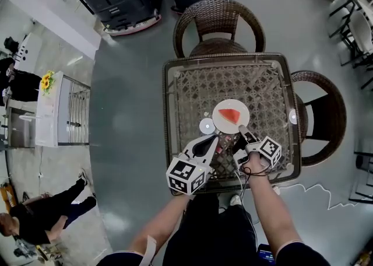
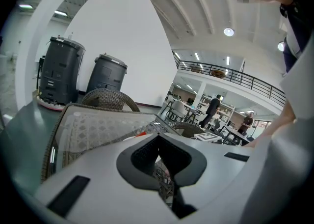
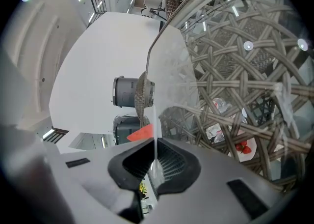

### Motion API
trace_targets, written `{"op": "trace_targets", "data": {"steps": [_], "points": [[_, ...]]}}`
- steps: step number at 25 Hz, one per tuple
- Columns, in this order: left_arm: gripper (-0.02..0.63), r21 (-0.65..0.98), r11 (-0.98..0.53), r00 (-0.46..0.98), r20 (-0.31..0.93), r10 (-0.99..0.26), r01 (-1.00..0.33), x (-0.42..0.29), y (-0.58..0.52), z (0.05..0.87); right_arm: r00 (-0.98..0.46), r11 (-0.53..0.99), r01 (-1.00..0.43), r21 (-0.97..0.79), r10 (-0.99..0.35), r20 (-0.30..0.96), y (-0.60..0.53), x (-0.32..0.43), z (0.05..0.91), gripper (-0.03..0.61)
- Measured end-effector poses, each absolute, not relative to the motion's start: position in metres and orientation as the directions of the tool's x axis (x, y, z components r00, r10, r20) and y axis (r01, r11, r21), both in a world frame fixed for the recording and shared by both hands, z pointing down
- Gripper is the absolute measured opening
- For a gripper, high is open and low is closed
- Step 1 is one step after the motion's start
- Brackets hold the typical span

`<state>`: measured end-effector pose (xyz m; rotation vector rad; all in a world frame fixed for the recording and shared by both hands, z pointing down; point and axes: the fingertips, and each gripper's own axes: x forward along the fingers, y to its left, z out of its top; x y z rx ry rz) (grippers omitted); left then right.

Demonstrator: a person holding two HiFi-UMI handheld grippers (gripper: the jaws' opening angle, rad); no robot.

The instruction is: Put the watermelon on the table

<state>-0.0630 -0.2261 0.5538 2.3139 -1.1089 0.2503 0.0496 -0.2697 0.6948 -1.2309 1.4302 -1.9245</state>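
Pads [image 3: 172, 163] of the right gripper [image 3: 156, 152] were closed on the thin near rim of a white plate [image 1: 217, 113]. A pinch at the edge probably suited the job, since it let the plate be carried flat without touching the fruit. The ribbed dark rubber of the pads looked suited to holding a smooth, hard rim that could slip. On the plate lay the watermelon [image 1: 230, 115], a flat red wedge, over the near middle of the table [image 1: 170, 113] and a little right of centre. No view showed whether the plate's base was resting on the tabletop. The left gripper [image 1: 215, 140] had its jaws together with nothing between them. It sat just near-left of the plate, apparently kept out of the way while the right one worked. A small white disc [image 1: 207, 126] lay just beside the plate on its left. The table was square, with a clear glass top over a coarse woven wicker lattice, so the glass was slick and hard under the plate. Round-backed wicker chairs [image 1: 218, 23] stood at its far and right sides.
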Motion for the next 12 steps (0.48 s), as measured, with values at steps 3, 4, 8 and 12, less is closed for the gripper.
{"op": "trace_targets", "data": {"steps": [3,4,8,12], "points": [[0.005,0.411,-0.504,0.646,0.393,-0.654,-0.76,-0.0611,-0.227,0.5551,-0.5,-0.378,-0.167,-0.91,-0.763,0.409,-0.2673,0.0524,0.6957,0.015],[0.005,0.413,-0.505,0.649,0.392,-0.652,-0.758,-0.0604,-0.2273,0.555,-0.499,-0.378,-0.173,-0.91,-0.762,0.412,-0.2672,0.0537,0.6971,0.015],[0.005,0.418,-0.511,0.656,0.39,-0.646,-0.751,-0.0583,-0.2269,0.5565,-0.507,-0.36,-0.216,-0.907,-0.753,0.42,-0.2677,0.054,0.6999,0.015],[0.005,0.422,-0.513,0.66,0.39,-0.642,-0.748,-0.0564,-0.2248,0.5589,-0.515,-0.342,-0.242,-0.908,-0.747,0.419,-0.2699,0.0522,0.7021,0.015]]}}
